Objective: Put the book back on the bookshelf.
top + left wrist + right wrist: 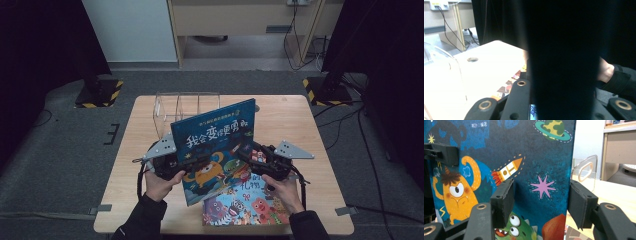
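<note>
A dark blue picture book (215, 145) is held up on edge above the middle of the wooden worktop (295, 125), tilted so that its cover faces the person. It is gripped along its left edge by the left gripper (172, 162), whose fingers are clamped on it; in the left gripper view the book's edge is seen as a wide dark band (564, 62) running up between them (too close to be sharp). The right gripper (252, 155) is placed at the book's right edge. In the right gripper view its fingers (504, 202) are spread apart, one in front of the cover (524, 170) and the other beyond the right edge, and no clamping of the cover is seen. Whether the pads touch the book cannot be told.

A second book (242, 202), brightly coloured, lies flat on the near part of the worktop, just below the raised one and partly under the right hand (287, 192). A clear plastic rack (182, 107) stands on the far side of the worktop, behind the raised book; its curved handle (586, 171) is seen past the book's right edge in the right gripper view. The left hand (160, 185) is wrapped round the left gripper at the near left.
</note>
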Demonstrator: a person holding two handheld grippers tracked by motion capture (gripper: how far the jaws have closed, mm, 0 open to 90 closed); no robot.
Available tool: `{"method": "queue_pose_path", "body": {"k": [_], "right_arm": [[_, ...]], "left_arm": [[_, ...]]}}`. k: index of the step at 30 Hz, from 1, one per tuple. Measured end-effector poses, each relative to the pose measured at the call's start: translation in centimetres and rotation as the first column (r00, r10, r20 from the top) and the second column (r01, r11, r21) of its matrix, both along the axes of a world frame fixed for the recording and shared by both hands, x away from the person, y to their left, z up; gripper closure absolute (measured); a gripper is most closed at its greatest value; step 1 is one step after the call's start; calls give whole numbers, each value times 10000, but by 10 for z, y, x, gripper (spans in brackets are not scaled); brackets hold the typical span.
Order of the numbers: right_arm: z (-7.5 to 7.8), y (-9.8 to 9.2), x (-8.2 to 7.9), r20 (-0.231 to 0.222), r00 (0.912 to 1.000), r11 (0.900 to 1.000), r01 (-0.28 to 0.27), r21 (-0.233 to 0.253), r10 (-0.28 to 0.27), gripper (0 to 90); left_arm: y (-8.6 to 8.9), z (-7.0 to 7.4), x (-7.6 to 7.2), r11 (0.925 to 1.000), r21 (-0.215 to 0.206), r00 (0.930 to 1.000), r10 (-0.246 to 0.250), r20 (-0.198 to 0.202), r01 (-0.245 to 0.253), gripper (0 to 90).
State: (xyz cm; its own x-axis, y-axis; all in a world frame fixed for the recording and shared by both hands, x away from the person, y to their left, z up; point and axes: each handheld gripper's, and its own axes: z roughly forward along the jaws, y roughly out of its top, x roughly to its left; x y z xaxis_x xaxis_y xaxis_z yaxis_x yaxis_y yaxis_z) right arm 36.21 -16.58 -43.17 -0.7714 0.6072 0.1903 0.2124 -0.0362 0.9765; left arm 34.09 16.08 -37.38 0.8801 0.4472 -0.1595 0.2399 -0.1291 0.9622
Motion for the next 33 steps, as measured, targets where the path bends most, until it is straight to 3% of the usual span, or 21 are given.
{"method": "queue_pose_path", "body": {"k": [5, 10, 21, 26, 33], "right_arm": [[0, -1, 0, 3, 10000, 10000, -76, 51, 76, 414], [2, 0, 0, 32, 9999, 9999, -140, 97, 140, 407], [2, -7, 1, 38, 10000, 10000, 69, 55, -69, 404], [0, -7, 2, -37, 9999, 9999, 127, -52, -128, 409], [-2, -4, 2, -74, 9999, 9993, 77, -365, -79, 411]], "left_arm": [[1, 1, 1, 10000, -76, 9996, -15, -285, 13, 816], [-2, 8, -5, 9998, 131, 9999, 144, 3, -144, 824], [18, 20, -5, 9943, 137, 9943, 1059, -141, -1057, 826], [24, 26, -5, 9940, 469, 9942, 1009, -366, -992, 826], [22, 30, -7, 9927, 811, 9952, 924, -313, -897, 825]]}}
